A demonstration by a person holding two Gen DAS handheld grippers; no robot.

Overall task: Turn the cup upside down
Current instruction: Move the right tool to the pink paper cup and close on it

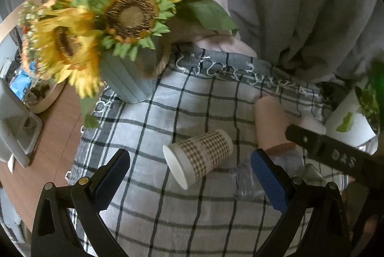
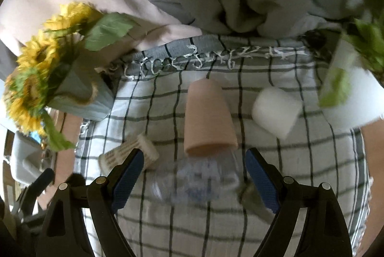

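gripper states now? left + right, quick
Left gripper: open, holding nothing; the checked cup lies on its side just ahead.
Right gripper: open, holding nothing; a clear cup lies between its fingers, ungripped.

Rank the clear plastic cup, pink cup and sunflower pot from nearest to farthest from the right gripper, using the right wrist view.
1. Clear plastic cup, lying between the fingers of the right gripper.
2. Pink cup, just beyond it, centre.
3. Sunflower pot, far left at the cloth's corner.
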